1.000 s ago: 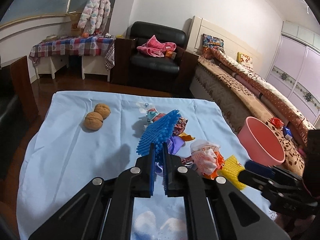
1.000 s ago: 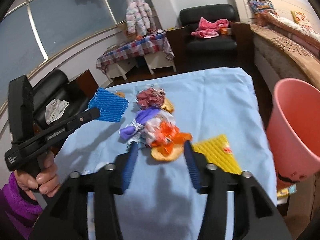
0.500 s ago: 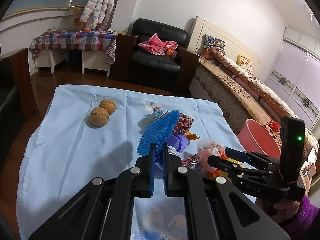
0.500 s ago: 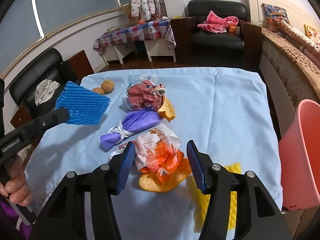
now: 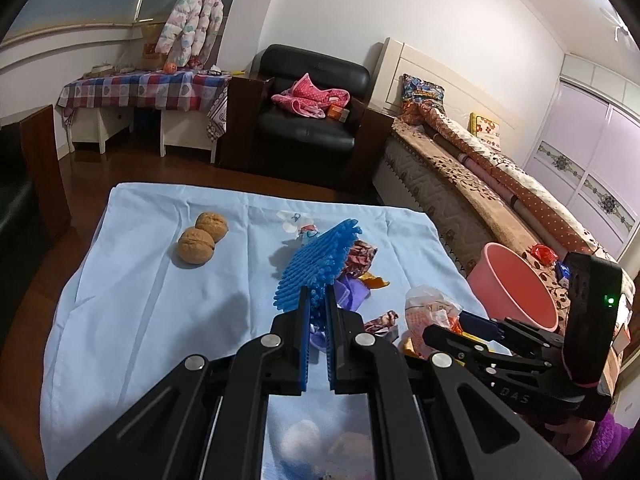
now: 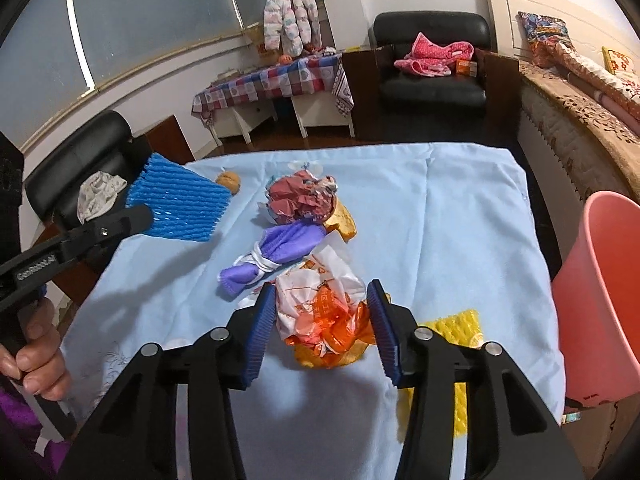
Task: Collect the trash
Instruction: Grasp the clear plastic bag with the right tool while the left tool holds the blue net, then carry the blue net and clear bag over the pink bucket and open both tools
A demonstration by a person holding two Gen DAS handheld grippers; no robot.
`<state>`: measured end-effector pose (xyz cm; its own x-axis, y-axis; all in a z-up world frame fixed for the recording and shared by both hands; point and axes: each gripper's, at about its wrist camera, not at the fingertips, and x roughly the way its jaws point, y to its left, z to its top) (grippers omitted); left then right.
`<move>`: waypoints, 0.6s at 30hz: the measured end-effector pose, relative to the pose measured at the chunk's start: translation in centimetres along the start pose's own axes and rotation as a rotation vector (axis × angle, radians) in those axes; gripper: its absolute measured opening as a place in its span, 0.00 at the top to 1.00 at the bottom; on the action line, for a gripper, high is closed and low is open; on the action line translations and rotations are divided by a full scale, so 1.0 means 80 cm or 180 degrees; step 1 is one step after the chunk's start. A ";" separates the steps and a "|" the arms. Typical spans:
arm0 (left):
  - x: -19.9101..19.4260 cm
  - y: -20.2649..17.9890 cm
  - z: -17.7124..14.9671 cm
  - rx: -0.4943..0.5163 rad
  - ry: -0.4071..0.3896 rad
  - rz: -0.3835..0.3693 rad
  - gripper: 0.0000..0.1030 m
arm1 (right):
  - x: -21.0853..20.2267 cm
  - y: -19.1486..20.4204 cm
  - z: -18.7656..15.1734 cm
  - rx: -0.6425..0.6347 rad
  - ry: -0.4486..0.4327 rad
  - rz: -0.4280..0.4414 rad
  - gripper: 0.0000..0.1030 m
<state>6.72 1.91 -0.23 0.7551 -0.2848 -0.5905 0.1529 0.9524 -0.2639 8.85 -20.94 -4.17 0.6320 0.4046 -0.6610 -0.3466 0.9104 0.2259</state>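
The surface (image 6: 460,208) wears a pale blue cloth. On it lie a bright blue foam net (image 6: 180,200), a purple mask (image 6: 276,252), a crumpled maroon wrapper (image 6: 300,200), a white-and-orange wrapper (image 6: 324,308), yellow mesh (image 6: 460,328) and two tan walnuts (image 5: 202,236). The bin (image 6: 600,292) is salmon pink.

The right gripper (image 6: 322,312) is closing its jaws around the orange-white wrapper (image 6: 320,308). Behind the wrapper lies a purple mask (image 6: 276,252), right of it a yellow net (image 6: 456,328), far right a pink bin (image 6: 600,300).
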 end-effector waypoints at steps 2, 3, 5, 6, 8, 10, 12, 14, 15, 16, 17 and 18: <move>-0.004 -0.005 0.001 0.0020 -0.0016 -0.0012 0.95 | -0.011 0.000 -0.001 0.0045 -0.0052 0.0045 0.54; -0.006 -0.007 0.001 0.0031 -0.0025 -0.0023 0.95 | -0.016 0.000 -0.002 0.0061 -0.0075 0.0055 0.54; -0.011 -0.013 0.001 0.0050 -0.0040 -0.0048 0.95 | -0.026 -0.002 -0.003 0.0090 -0.0123 0.0067 0.54; -0.013 -0.017 0.001 0.0062 -0.0047 -0.0064 0.94 | -0.029 -0.003 -0.003 0.0104 -0.0137 0.0074 0.54; -0.017 -0.025 0.001 0.0102 -0.0058 -0.0086 0.95 | -0.034 -0.004 -0.004 0.0125 -0.0159 0.0083 0.54; -0.019 -0.033 0.001 0.0139 -0.0059 -0.0110 0.95 | -0.047 -0.008 -0.007 0.0159 -0.0216 0.0075 0.54; -0.020 -0.042 0.001 0.0182 -0.0061 -0.0133 0.94 | -0.051 -0.010 -0.008 0.0170 -0.0233 0.0069 0.54; -0.021 -0.051 0.001 0.0224 -0.0064 -0.0161 0.94 | -0.059 -0.015 -0.010 0.0209 -0.0276 0.0052 0.54; -0.022 -0.057 0.001 0.0245 -0.0065 -0.0181 0.94 | -0.062 -0.018 -0.011 0.0228 -0.0295 0.0045 0.54; -0.022 -0.062 0.001 0.0268 -0.0066 -0.0202 0.94 | -0.070 -0.025 -0.012 0.0274 -0.0344 0.0023 0.54; -0.021 -0.069 0.002 0.0299 -0.0065 -0.0230 0.95 | -0.074 -0.029 -0.012 0.0295 -0.0366 0.0009 0.54; -0.021 -0.073 0.001 0.0321 -0.0065 -0.0251 0.94 | -0.074 -0.029 -0.012 0.0295 -0.0366 0.0009 0.54</move>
<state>4.60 -3.14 2.40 0.7509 -0.3580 -0.5550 0.2749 0.9335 -0.2303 5.22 -25.54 -1.49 0.7082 0.4095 -0.5751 -0.2864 0.9112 0.2962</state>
